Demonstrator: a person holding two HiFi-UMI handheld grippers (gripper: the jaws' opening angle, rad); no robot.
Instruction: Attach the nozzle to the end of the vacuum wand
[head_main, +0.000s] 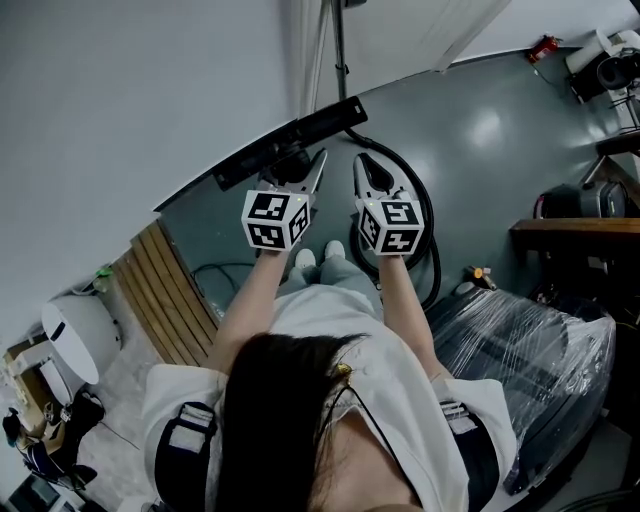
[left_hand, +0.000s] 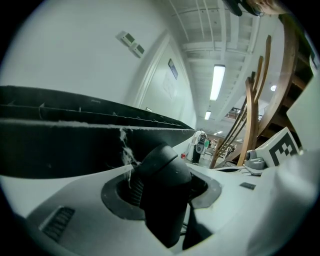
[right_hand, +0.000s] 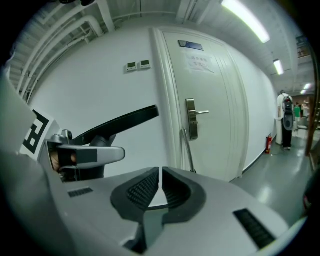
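My left gripper (head_main: 299, 172) pinches the nozzle (left_hand: 75, 145) neck, right gripper (right_hand: 160, 187) clamped shut, empty; nozzle may swivel and miss the wand (right_hand: 187, 147) by the door (right_hand: 220, 100).

no legible text, door notice (right_hand: 199, 64) unreadable

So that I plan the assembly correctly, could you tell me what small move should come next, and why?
Probably open the right tongs and reach for the wand leaning by the door. They are shut on nothing, while the left tongs already grip the floor nozzle by its neck, so the wand seems the missing piece.
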